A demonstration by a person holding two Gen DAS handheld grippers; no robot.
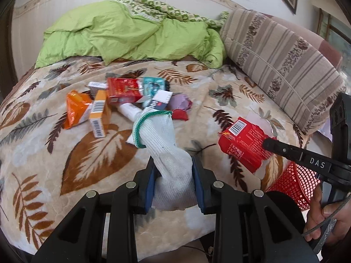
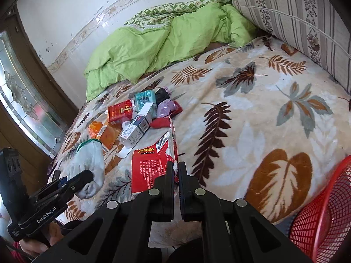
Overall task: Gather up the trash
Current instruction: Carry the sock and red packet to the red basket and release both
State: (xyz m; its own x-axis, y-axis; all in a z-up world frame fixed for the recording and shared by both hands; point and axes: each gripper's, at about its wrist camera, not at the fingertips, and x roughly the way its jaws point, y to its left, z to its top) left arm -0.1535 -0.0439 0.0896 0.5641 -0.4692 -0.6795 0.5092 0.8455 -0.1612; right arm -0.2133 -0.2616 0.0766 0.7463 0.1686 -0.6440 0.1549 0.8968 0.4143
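Jaws of our left gripper (image 1: 173, 175) pinch knit white glove (image 1: 166, 153), soft, ribbed, green-edged cuff drooping forward. Our right gripper (image 2: 174, 171) jaws pressed nearly together on torn red foil wrapper (image 2: 151, 166), crinkled, barcode at top. Both items lifted above plush leaf-print blanket (image 2: 252, 114). Farther out, we see pile of trash (image 1: 129, 98): flat cartons, orange pouch, white tube. Red mesh basket (image 2: 324, 214), rigid plastic lattice, at bed's near edge. Puffy green duvet (image 1: 122, 32) behind.

Daylight is falling across a bed (image 2: 252, 118) wearing a leaf-print blanket, with a green quilt (image 1: 122, 35) bunching against the white tiled wall (image 2: 72, 17) (a striped cushion (image 1: 283, 65) is leaning alongside); a glass-paned door (image 2: 24, 100) is standing left.
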